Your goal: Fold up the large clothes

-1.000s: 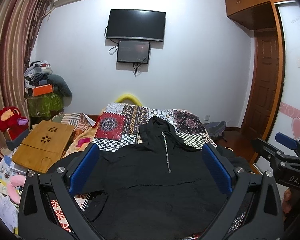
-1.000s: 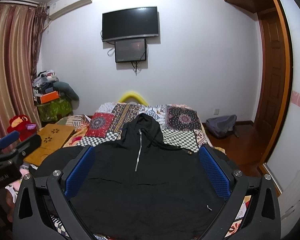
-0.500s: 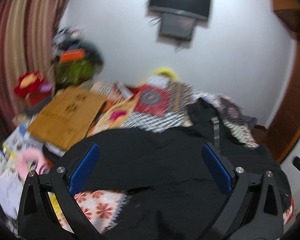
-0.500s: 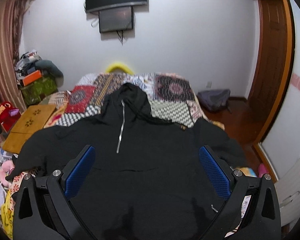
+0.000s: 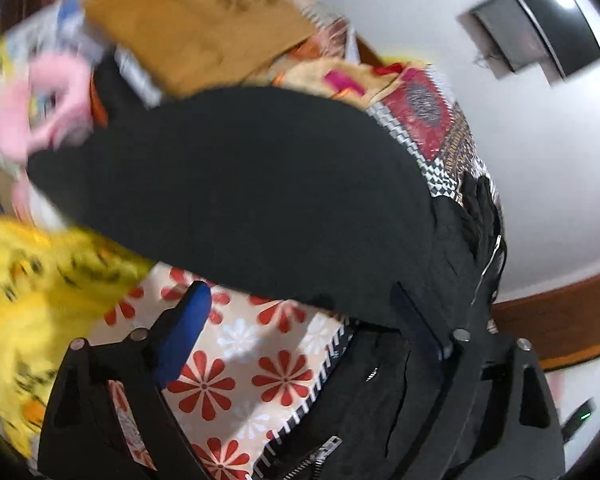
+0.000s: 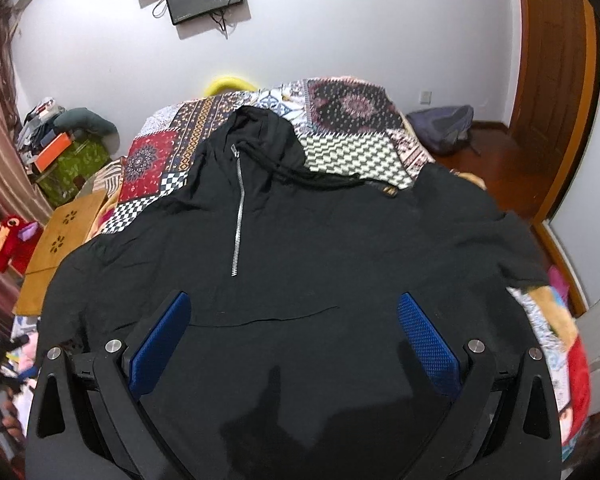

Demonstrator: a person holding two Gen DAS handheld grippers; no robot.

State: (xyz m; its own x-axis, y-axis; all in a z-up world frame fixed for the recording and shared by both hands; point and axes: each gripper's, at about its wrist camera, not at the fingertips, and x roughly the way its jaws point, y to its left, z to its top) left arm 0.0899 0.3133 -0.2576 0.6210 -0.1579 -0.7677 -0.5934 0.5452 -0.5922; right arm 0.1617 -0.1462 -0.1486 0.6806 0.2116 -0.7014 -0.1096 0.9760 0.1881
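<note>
Two tools, both wide open, empty: left tool [image 5: 300, 320] by the sleeve [image 5: 228, 184], right tool [image 6: 296, 332] over the hem. Black hoodie [image 6: 300, 240] lay flat on bed [image 6: 352, 148]; soft, limp, prob. light. Best gripped at sleeve cuff/hem corners.

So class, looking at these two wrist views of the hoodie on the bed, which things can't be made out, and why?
- Black hoodie hem: right wrist view, hidden by the right gripper frame and bottom edge.
- Sleeve cuff: left wrist view, motion blur.
- Yellow item: left wrist view, blurred, cut off.
- Left gripper: open, touching nothing.
</note>
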